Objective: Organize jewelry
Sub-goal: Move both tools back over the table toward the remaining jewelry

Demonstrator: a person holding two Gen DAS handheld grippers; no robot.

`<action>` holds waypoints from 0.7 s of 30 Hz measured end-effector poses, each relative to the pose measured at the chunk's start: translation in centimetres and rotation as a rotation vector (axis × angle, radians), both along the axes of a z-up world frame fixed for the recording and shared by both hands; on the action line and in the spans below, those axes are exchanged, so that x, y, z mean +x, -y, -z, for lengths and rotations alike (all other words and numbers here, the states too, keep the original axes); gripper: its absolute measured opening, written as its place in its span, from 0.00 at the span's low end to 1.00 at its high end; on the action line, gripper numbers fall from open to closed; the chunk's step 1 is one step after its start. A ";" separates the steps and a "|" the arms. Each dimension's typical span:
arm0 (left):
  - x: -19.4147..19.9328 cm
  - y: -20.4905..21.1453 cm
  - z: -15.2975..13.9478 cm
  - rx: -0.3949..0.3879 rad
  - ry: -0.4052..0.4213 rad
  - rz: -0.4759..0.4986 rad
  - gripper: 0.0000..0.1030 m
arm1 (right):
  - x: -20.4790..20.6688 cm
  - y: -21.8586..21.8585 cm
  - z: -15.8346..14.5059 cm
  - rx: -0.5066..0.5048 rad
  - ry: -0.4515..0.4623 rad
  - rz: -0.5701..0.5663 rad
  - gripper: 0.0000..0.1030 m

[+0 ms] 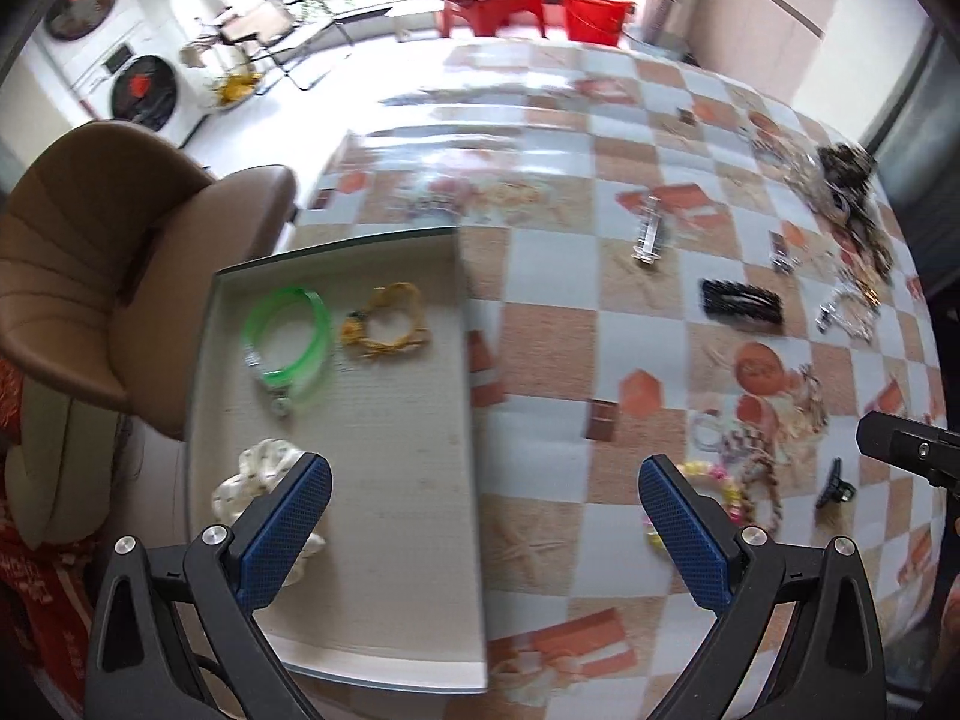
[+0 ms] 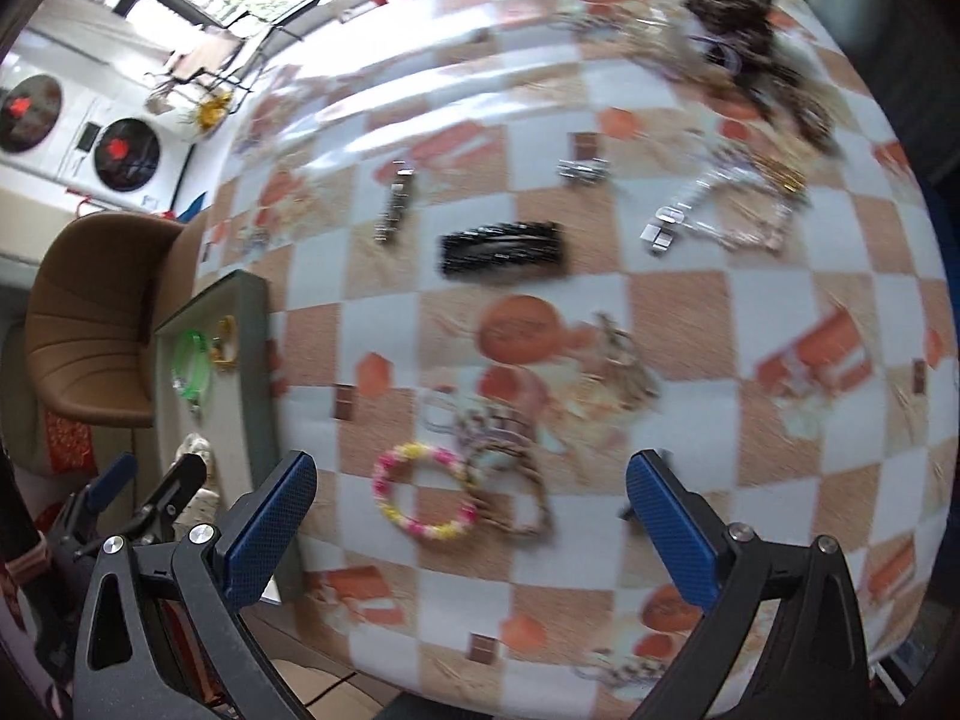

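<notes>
No text, label, brand or number can be read in either view. The orange round motif (image 2: 521, 329) printed on the checkered cloth of the counter (image 2: 690, 312) carries a few faint marks that may be lettering, but blur makes them illegible; the same motif (image 1: 761, 367) in the left wrist view is just as smeared. The red shapes on the dark round doors of the white machines (image 1: 141, 88) by the wall are too small and soft to tell as signs or characters. The red patterned fabric (image 1: 36, 570) at the left edge shows pale marks, unreadable.
</notes>
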State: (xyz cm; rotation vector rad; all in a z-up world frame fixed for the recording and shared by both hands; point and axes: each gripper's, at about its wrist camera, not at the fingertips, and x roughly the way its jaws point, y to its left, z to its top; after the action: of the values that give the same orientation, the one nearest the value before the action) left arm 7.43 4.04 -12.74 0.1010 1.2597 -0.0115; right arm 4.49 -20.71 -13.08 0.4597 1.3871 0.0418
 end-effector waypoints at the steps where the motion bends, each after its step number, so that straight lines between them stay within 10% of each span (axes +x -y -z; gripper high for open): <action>1: 0.2 0.5 0.0 0.002 -0.005 0.012 1.00 | -0.1 0.5 0.1 -0.002 -0.004 0.008 1.00; 21: 4.3 6.0 3.1 0.042 -0.074 0.070 1.00 | -2.6 6.2 5.3 -0.054 -0.153 0.087 1.00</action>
State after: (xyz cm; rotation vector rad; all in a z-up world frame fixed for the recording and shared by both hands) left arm 11.70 -1.96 -15.82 0.1820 1.3301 -0.0496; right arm 1.93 -26.96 -18.42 0.4858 1.5124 -0.1035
